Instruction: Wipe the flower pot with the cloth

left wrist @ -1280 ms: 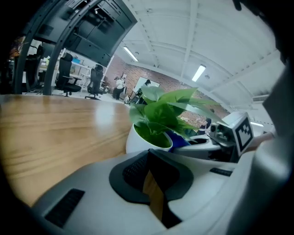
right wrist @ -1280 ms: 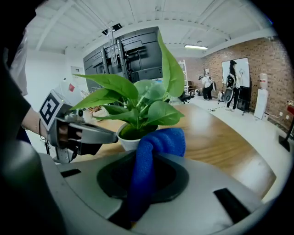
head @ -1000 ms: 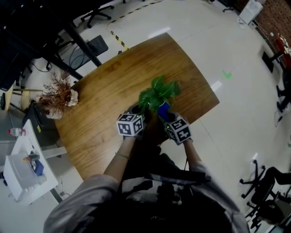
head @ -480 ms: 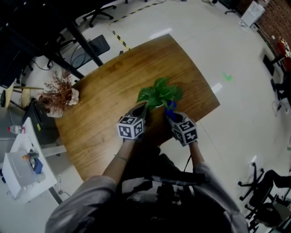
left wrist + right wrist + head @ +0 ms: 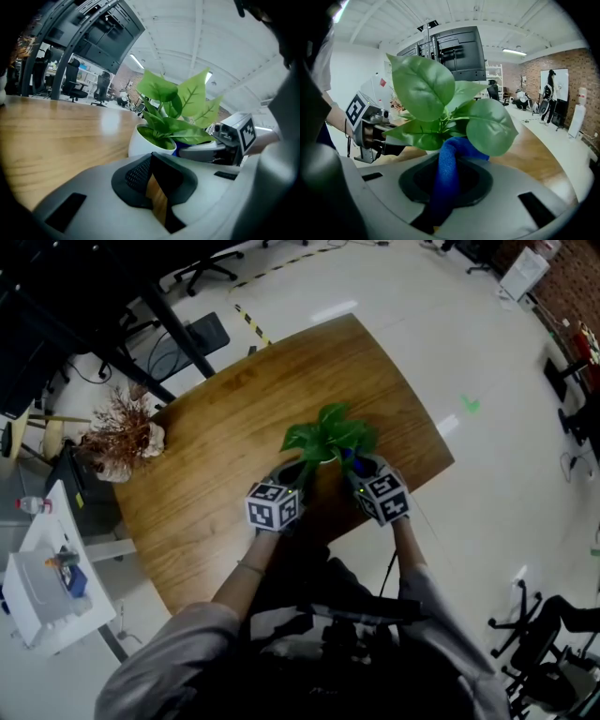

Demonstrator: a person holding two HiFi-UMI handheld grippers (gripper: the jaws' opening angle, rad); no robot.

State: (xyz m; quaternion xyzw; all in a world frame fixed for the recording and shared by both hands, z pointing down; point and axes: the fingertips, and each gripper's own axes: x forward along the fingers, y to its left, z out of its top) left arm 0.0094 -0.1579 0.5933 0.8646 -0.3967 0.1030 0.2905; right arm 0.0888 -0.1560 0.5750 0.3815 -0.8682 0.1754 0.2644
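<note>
A white flower pot [image 5: 140,145] with a green leafy plant [image 5: 328,437] stands near the front edge of the wooden table [image 5: 216,427]. My right gripper [image 5: 361,472] is at the pot's right side, shut on a blue cloth [image 5: 449,159] that curls up out of the jaws against the leaves [image 5: 426,89]. The pot itself is hidden behind the foliage in the right gripper view. My left gripper [image 5: 289,479] rests at the pot's left side with its jaws [image 5: 153,183] close together and only a sliver of table showing between them; the pot sits just ahead of them.
A dried-branch ornament [image 5: 122,432] sits at the table's left edge. A white cart [image 5: 42,587] stands on the floor at the left, and office chairs and desks stand beyond the table. The table's front edge runs just under both grippers.
The right gripper has slid to the right and a little farther along the pot's side with the blue cloth. The left gripper has barely shifted.
</note>
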